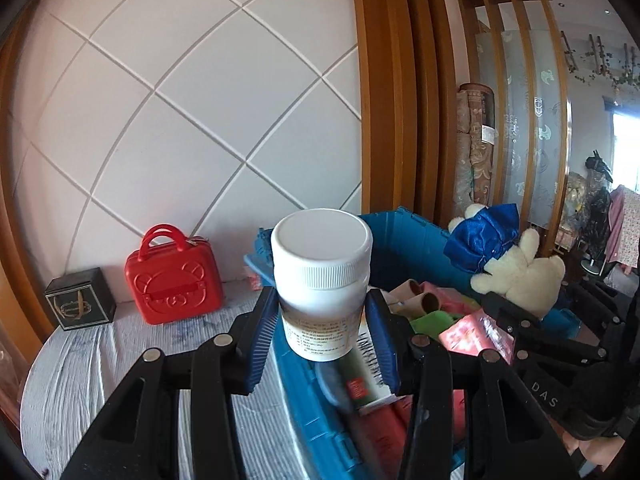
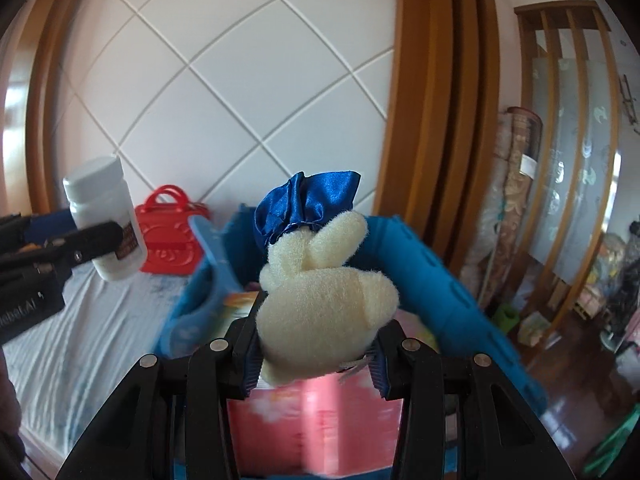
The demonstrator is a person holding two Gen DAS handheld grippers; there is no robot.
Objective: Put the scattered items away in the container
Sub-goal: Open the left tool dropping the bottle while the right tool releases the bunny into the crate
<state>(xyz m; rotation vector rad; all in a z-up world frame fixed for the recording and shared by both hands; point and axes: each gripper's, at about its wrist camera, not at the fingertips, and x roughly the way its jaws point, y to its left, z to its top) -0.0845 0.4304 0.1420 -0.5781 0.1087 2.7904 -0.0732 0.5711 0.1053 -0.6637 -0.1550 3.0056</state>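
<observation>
My left gripper (image 1: 322, 320) is shut on a white pill bottle (image 1: 322, 280) with a white cap, held upright above the left rim of the blue crate (image 1: 404, 240). The bottle also shows in the right wrist view (image 2: 106, 224). My right gripper (image 2: 314, 354) is shut on a cream plush toy (image 2: 324, 292) with a blue satin cloth, held above the blue crate (image 2: 432, 280). The toy shows at the right in the left wrist view (image 1: 520, 272). The crate holds several items: cardboard tubes (image 1: 420, 298), pink packets (image 1: 476, 334) and boxes.
A red bear-faced case (image 1: 172, 280) and a small black box (image 1: 80, 300) stand by the white tiled wall on the striped tablecloth (image 1: 100, 364). A wooden frame and partition (image 1: 400, 100) rise behind the crate. Rolled carpets (image 1: 474, 148) lean at the right.
</observation>
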